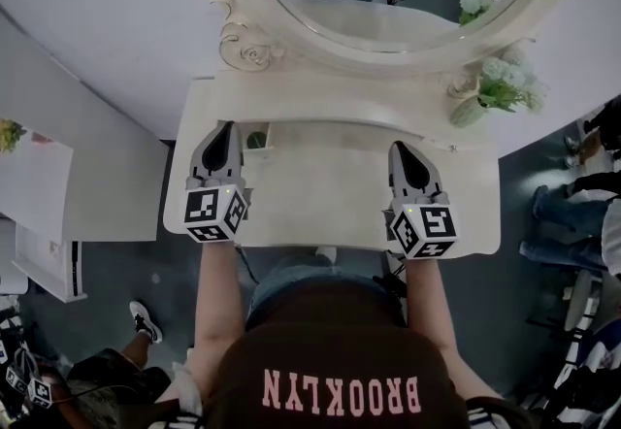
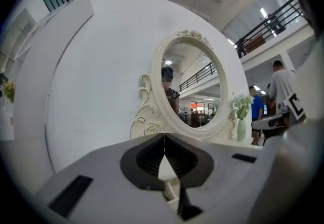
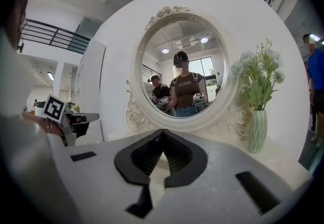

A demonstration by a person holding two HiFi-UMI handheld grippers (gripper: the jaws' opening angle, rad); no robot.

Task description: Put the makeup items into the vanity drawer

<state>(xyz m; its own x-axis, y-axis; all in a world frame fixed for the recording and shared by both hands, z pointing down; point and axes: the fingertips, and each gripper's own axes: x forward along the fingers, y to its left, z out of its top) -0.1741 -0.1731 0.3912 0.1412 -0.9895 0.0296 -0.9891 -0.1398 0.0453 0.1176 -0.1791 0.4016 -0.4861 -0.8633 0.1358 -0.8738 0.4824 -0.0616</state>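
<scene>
Left tool [image 1: 229, 126] and right tool [image 1: 399, 147] hover over the worktop [image 1: 320, 194], jaws together and empty. No makeup items lie out. A small green thing [image 1: 256, 139] sits in a far-left recess, perhaps the drawer. The next move probably means finding items first.

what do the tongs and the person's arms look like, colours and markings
The left tongs and right tongs are grey wedge-shaped bodies tapering to black ribbed pads, each carrying a white cube with black square markers. The forearms are bare of sleeves; the person wears a dark top with pink BROOKLYN lettering.
</scene>
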